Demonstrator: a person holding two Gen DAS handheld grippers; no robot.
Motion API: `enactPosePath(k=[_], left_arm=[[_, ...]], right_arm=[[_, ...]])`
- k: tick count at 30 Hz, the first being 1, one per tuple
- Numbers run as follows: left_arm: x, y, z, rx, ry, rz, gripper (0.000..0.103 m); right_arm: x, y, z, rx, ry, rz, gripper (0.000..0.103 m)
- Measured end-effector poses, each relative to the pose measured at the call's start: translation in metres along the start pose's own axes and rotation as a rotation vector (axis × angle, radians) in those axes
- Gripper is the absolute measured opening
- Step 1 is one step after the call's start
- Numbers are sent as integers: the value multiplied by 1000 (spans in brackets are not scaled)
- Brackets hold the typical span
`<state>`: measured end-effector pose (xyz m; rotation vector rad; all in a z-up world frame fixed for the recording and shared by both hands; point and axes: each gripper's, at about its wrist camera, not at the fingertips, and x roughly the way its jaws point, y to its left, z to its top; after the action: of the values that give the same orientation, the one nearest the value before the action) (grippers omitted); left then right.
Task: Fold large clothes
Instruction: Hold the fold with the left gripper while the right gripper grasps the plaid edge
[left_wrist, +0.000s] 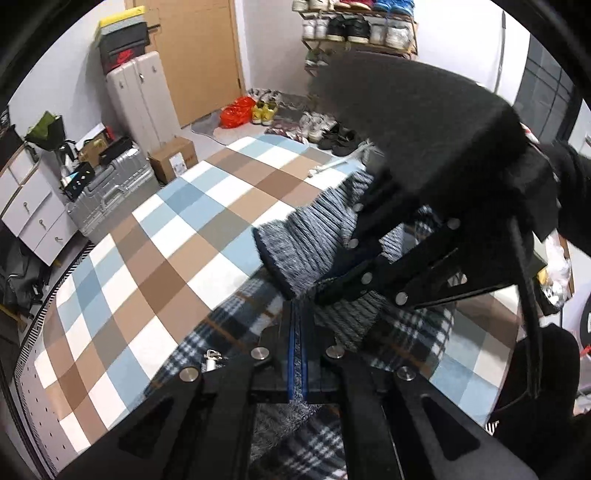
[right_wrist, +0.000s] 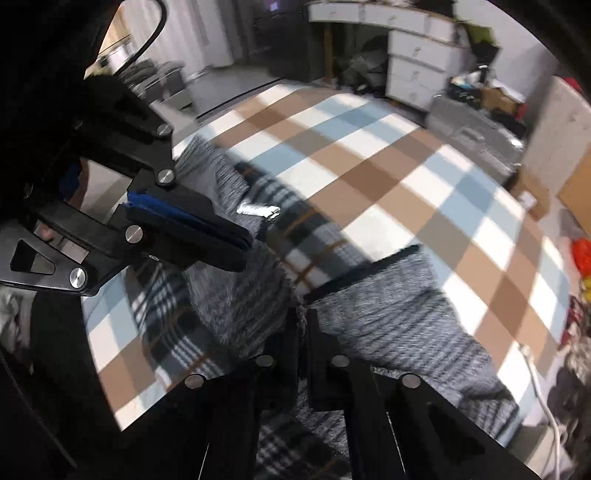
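Observation:
A large garment of dark plaid cloth (left_wrist: 229, 332) with grey knit sleeves (left_wrist: 295, 240) lies on a checked blue, brown and white cover (left_wrist: 166, 258). My left gripper (left_wrist: 297, 310) is shut, blue pads pressed together, with the plaid edge pinched at its tip. In the right wrist view the left gripper (right_wrist: 242, 251) comes in from the left over the grey knit. My right gripper (right_wrist: 303, 325) is shut on the grey knit (right_wrist: 388, 306), a strand of it showing between the fingers. In the left wrist view the right gripper (left_wrist: 321, 295) crosses just ahead of the left one.
Silver suitcases (left_wrist: 107, 195) and a cardboard box (left_wrist: 173, 158) stand past the cover's far left edge. Shoes (left_wrist: 325, 133) lie on the floor below a shoe rack (left_wrist: 358, 26). White drawers (right_wrist: 417, 66) stand by the wall. A white cable (right_wrist: 543, 387) runs along the right edge.

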<state>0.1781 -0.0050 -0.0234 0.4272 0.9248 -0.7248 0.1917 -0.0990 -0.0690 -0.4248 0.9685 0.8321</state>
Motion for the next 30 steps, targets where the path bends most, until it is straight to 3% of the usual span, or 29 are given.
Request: enactPosePath(k=[2,7,12,18,20,22,23,24,26,30], left_arm=[[-1,4,2,-17,-8,-6,0],[-5,16,2,-41,-40,3,0],[-12,35,-10,-98,-39,-4,0],[-4,43,-36,-164,12,22,0],[5,40,-49,-164,53,46,0],[18,39,-64,-179,119,88,0],[26,39,-72,-191,149,104,0],[32,41,-80,-202,173,128,0],[33,47,-92,-236,177,153,0],[10,61,-102,-364,94,104,0]], right_arm=[[-8,1,2,29,-48,0,2],[-1,4,14,54,-51,-102,1],[-12,-4,24,112,-155,-141,1],[33,-36,16,289,-55,-183,6],[35,-43,10,347,-72,-134,15],[25,-48,5,396,-98,-133,51],[10,-49,-4,427,-152,-99,82],[2,-49,-9,441,-184,-93,95],[-27,-50,-30,462,-254,-117,97],[-52,-51,-65,463,-242,-206,97]])
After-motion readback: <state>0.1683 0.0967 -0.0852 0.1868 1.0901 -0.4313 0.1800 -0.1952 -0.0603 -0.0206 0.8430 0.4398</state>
